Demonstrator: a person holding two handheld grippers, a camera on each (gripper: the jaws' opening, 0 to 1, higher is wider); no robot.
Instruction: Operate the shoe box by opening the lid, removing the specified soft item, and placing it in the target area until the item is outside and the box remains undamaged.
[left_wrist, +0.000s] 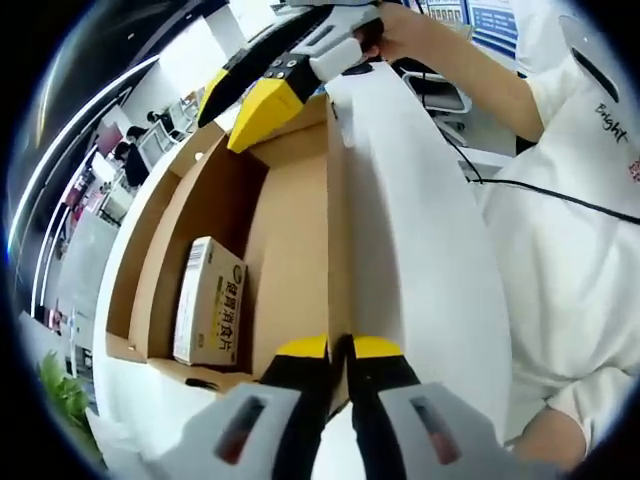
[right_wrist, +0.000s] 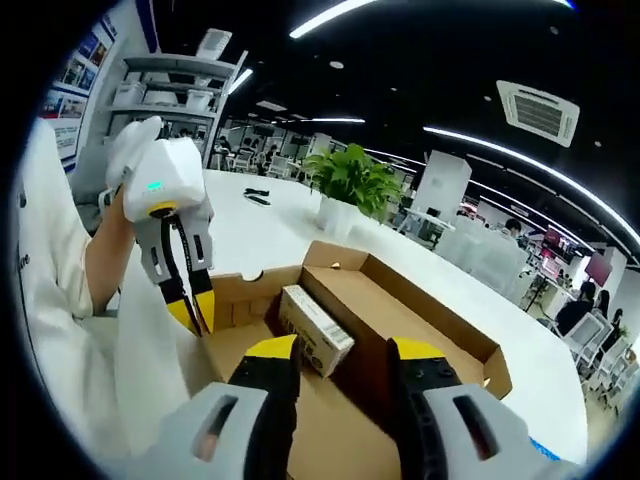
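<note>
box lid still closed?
No, the lid is swung open and the left gripper is shut on its edge, with a small carton visible inside.

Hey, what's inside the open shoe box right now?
One small carton with printed text lies on the floor of the shoe box, near a side wall. No soft item is visible; the right gripper, jaws apart, hides part of the floor in its view.
</note>
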